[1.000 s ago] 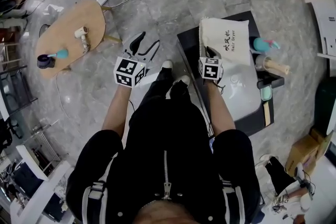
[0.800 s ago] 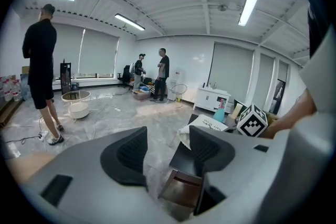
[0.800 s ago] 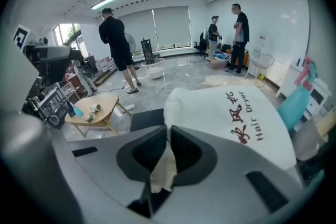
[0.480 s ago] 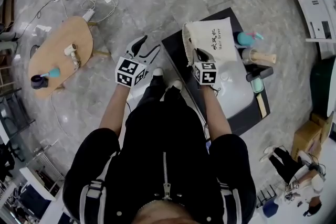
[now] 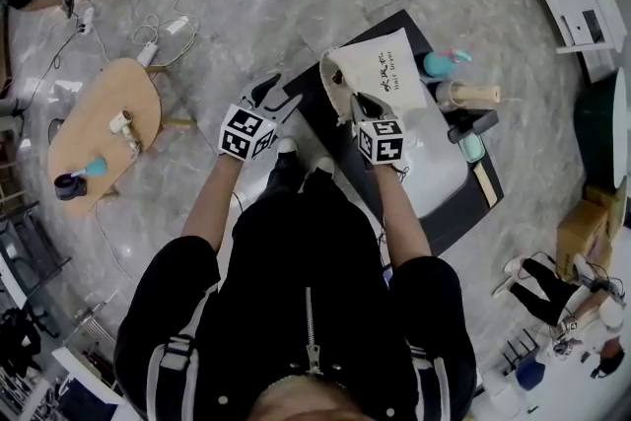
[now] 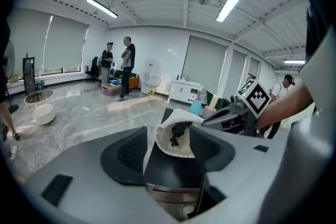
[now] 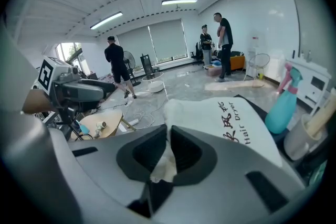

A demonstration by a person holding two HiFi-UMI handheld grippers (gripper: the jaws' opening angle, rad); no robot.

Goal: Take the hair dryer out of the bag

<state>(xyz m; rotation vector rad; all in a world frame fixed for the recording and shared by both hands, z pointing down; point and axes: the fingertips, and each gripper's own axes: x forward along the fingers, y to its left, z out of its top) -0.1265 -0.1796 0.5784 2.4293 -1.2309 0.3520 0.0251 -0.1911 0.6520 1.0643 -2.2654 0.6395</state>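
Raised by the right gripper (image 5: 357, 105) pinching its rim, the bag (image 5: 385, 72) now gapes on the black table (image 5: 459, 212) over marble floor (image 5: 296, 5). Wide-open, empty left gripper (image 5: 273, 94) faces the hair dryer (image 6: 175, 134) inside.

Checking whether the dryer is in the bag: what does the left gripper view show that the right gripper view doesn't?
Only the left gripper view looks into the bag's open mouth, where a dark object, likely the hair dryer, sits. Only the right gripper view shows the Hair Dryer print and rim fabric pinched in the right gripper. Both show the bag and teal spray bottle.
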